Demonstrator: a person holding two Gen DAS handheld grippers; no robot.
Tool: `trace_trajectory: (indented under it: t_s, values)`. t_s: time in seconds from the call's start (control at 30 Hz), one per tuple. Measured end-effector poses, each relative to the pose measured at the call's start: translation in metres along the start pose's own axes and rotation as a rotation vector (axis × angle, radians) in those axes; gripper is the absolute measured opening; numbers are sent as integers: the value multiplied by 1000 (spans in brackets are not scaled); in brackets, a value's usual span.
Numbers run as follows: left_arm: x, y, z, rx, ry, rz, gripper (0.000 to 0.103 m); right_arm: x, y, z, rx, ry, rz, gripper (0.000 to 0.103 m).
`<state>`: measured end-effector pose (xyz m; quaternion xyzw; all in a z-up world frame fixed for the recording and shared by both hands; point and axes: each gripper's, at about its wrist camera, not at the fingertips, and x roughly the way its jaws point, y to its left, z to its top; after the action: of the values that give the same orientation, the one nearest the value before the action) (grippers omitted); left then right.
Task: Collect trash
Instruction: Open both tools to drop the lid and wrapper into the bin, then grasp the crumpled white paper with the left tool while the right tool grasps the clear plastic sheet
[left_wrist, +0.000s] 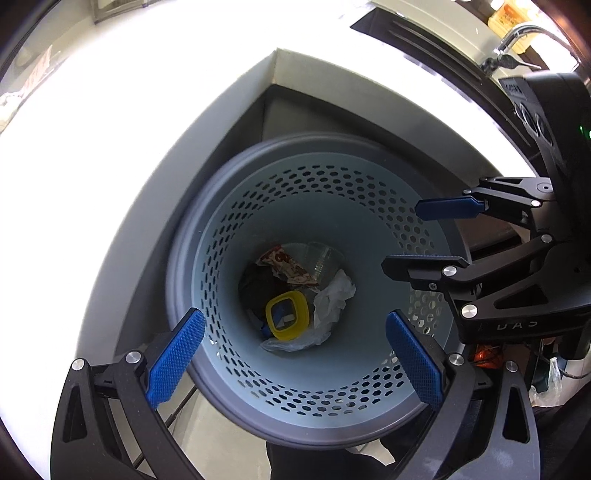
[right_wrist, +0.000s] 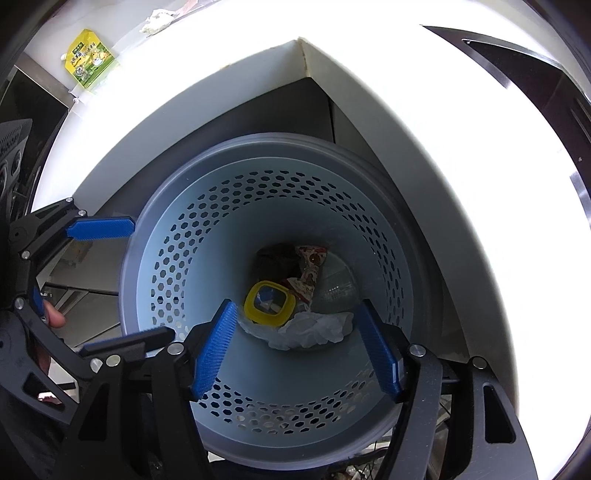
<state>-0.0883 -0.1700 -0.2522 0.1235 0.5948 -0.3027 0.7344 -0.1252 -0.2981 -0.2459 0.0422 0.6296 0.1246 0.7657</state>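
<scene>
Both grippers hang over the pale blue perforated plastic bin (left_wrist: 258, 229), looking straight down. The left gripper (left_wrist: 293, 354) and right gripper (right_wrist: 301, 350) each have fingers spread apart, holding nothing. Collected trash lies at the bottom: a yellow square lid (left_wrist: 287, 314), crumpled white tissue (left_wrist: 334, 299), a red printed wrapper (right_wrist: 310, 273). A yellow-green packet (right_wrist: 89, 59) remains on the white worktop (right_wrist: 461, 129), probably next to collect.

both wrist cams look straight down into the blue perforated bin (left_wrist: 258, 206), close above its rim. left cam sits to the left, catches the right gripper (left_wrist: 421, 236) at its right edge; right cam catches the left gripper (right_wrist: 110, 284) at its left edge. shared: bin interior w/ trash, white counter (right_wrist: 461, 110).
</scene>
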Motion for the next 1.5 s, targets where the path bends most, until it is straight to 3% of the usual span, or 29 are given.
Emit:
trace_trajectory:
  t_s: [0.43, 0.63, 0.83, 1.13, 1.33, 1.5]
  values:
    - [-57, 25, 17, -78, -86, 10, 96, -53, -2, 18, -30, -102, 78, 72]
    - [-91, 57, 32, -154, -164, 43, 96, -89, 1, 48, -67, -228, 101, 73]
    - [-110, 111, 51, -237, -226, 141, 96, -103, 9, 96, -88, -305, 101, 74]
    - [-124, 223, 85, -392, -319, 312, 96, -97, 39, 178, -170, -337, 101, 74]
    - [-121, 291, 119, -460, -361, 388, 96, -86, 59, 224, -191, -345, 112, 74]
    - [-118, 334, 148, -515, -393, 419, 96, -76, 75, 243, -214, -336, 109, 74]
